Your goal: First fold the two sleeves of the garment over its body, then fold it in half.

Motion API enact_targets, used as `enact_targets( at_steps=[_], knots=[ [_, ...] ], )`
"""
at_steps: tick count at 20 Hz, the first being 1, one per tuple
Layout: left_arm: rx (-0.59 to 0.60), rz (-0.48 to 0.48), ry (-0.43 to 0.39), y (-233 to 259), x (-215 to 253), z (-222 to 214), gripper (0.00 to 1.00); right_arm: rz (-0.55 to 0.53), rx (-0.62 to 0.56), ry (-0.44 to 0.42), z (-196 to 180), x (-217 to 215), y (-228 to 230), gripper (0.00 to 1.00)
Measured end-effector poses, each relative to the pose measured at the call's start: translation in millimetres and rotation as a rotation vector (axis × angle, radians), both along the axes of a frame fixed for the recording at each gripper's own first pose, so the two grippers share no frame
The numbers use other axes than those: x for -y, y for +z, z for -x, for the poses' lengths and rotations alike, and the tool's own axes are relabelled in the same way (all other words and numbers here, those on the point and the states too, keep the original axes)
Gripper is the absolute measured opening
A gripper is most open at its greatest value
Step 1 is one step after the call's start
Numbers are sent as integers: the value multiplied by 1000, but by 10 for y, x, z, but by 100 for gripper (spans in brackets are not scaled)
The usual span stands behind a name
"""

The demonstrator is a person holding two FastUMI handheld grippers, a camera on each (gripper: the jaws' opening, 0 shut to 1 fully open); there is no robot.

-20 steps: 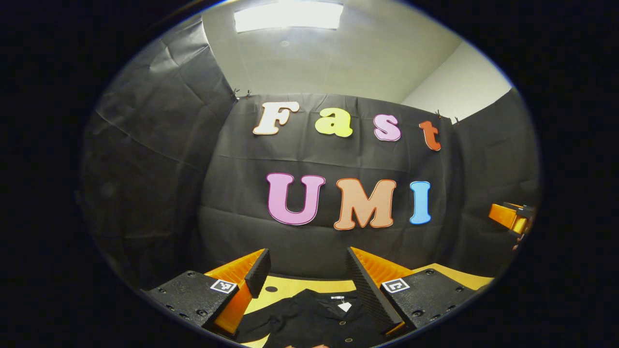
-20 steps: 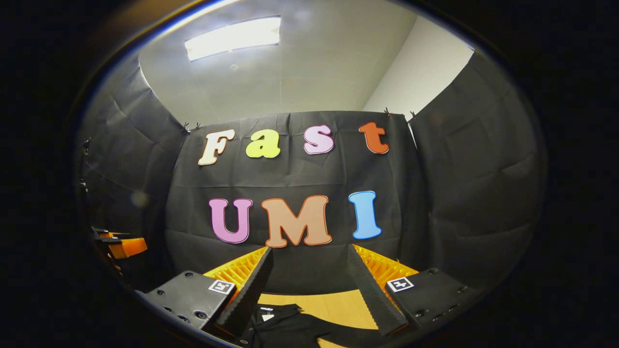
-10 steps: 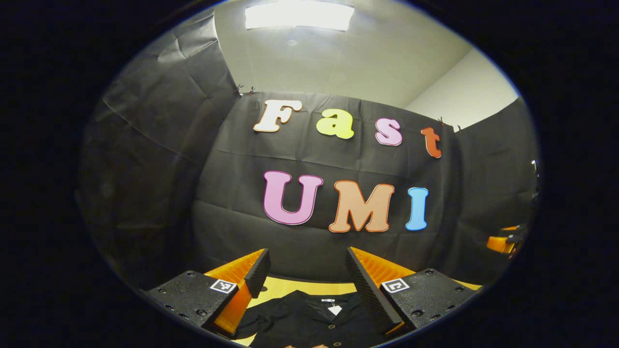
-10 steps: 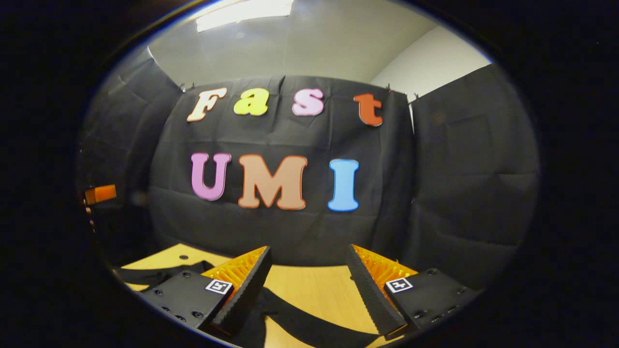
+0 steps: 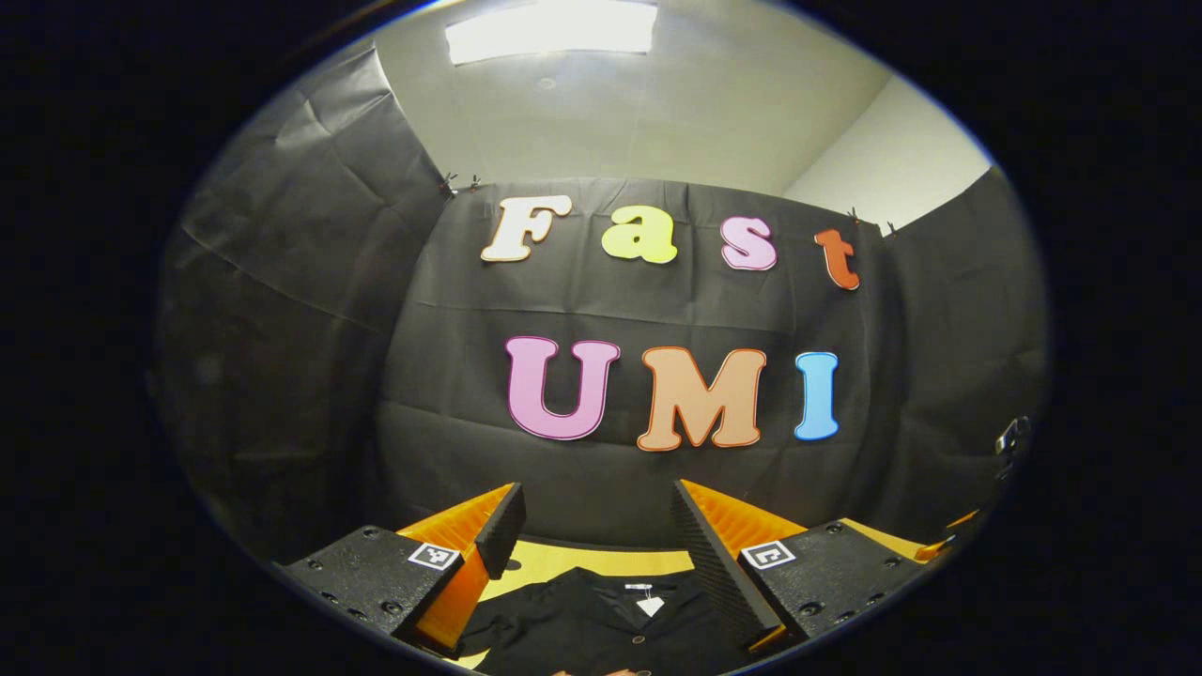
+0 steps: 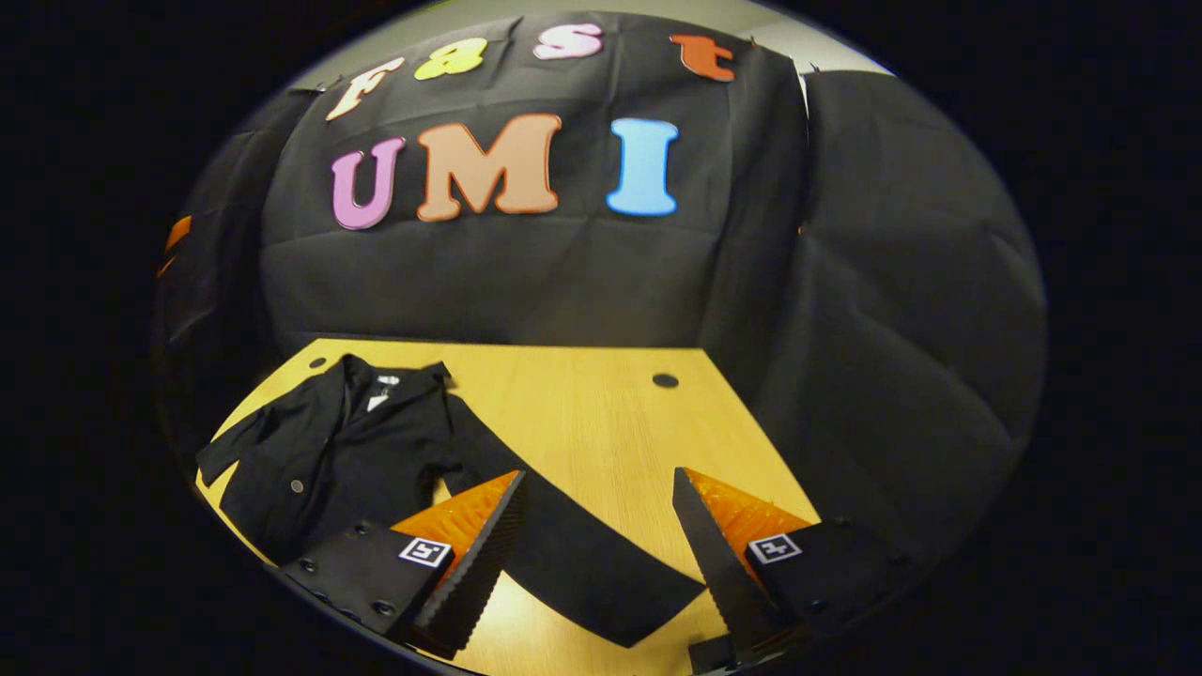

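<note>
Garment (image 6: 347, 451) flat on table (image 6: 601, 413); sleeve (image 6: 582, 554) between spread fingers of right gripper (image 6: 596, 535); left gripper (image 5: 596, 554) released above collar.

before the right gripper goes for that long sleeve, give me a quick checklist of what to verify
1. Right gripper open: ok, jaws spread wide with nothing between them.
2. Sleeve reachable: ok, it lies flat on the table, stretched out beneath the jaws.
3. Sleeves folded over the body: not ok, this one is unfolded.
4. Jacket spread out: ok, collar toward the wall.
5. Left gripper open: ok, nothing between its jaws.
6. Other sleeve's state: cannot tell.
</note>
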State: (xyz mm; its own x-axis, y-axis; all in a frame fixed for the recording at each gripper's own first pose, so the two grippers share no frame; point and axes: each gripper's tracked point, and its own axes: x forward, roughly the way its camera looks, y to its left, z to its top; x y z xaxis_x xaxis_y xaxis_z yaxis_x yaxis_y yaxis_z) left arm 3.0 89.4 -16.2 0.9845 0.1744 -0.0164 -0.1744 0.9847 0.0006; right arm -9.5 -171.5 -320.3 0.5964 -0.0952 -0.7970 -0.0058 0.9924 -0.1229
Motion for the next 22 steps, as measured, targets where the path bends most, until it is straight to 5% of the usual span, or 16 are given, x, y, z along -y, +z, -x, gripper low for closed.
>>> enact_targets(
  at_steps=[12, 19, 22],
  knots=[
    [-45, -52, 44, -52, 336, -115, 92, 33, -392, -53, 656, 747, -1269, 100],
    [-52, -82, 48, -59, 515, -109, 92, -21, -468, -26, 807, 752, -1420, 98],
    [-60, -75, 47, -92, 591, -118, 92, -45, -451, -21, 790, 700, -1440, 85]
  ],
)
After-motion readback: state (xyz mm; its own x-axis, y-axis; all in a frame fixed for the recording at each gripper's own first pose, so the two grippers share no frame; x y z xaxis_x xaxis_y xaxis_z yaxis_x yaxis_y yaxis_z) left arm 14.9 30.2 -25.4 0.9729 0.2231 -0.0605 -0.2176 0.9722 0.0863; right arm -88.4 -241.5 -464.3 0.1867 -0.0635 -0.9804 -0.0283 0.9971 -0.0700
